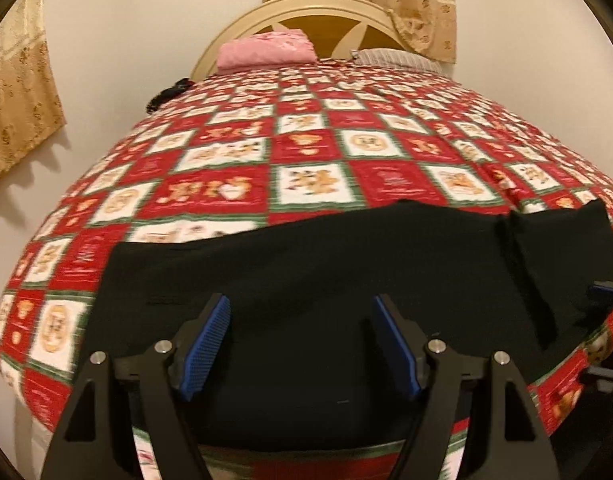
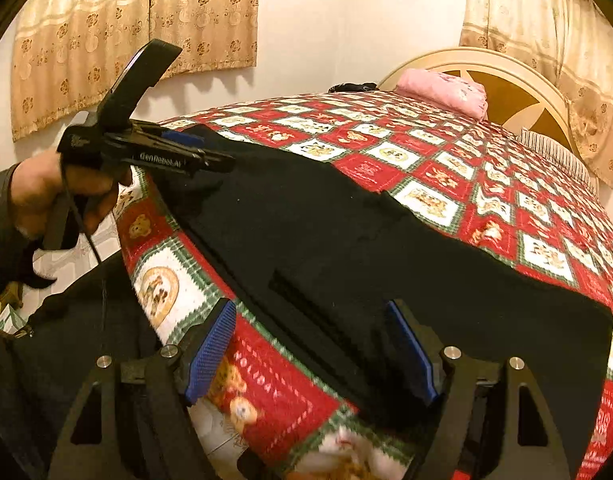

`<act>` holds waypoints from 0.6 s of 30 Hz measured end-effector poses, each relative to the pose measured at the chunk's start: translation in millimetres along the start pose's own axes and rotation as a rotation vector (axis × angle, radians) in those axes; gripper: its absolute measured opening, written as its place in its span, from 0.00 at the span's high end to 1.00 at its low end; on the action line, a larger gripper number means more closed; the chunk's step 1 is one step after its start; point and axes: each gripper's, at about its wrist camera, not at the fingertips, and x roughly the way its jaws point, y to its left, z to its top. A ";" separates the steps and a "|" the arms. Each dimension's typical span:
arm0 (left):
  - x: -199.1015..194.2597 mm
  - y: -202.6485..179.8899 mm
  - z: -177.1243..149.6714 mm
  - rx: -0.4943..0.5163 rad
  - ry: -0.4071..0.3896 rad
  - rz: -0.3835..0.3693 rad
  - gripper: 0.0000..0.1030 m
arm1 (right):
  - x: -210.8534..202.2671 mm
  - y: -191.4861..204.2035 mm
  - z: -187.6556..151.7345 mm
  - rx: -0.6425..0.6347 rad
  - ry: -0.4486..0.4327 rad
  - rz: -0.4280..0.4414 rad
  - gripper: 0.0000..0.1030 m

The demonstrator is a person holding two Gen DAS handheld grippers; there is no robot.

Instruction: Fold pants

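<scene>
Both jaws spread, gripping nothing: left gripper point(image 1: 302, 344) over black pants point(image 1: 326, 280), right gripper point(image 2: 312, 350) straddling their edge; pinch both corners evenly before folding across bed point(image 1: 306, 148).

A bed point(image 1: 306, 152) fills the room, spread with a red, white and green checked teddy-bear quilt point(image 2: 446, 184). An arched cream headboard point(image 1: 306, 4) stands at its far edge against plain pale walls point(image 1: 146, 20). Beige floral curtains point(image 2: 126, 32) hang on the walls. Warm light falls throughout.
</scene>
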 end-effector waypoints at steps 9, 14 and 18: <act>3.3 53.0 -0.4 0.013 0.034 0.160 0.26 | -12.8 -6.9 -8.8 0.045 -0.038 0.007 0.24; 3.7 84.1 -3.2 -0.026 0.027 0.200 0.20 | -11.4 -13.4 -11.5 0.083 -0.050 0.026 0.24; 15.5 110.8 -9.2 -0.092 0.049 0.204 0.19 | -12.4 -12.5 -13.1 0.083 -0.054 0.028 0.24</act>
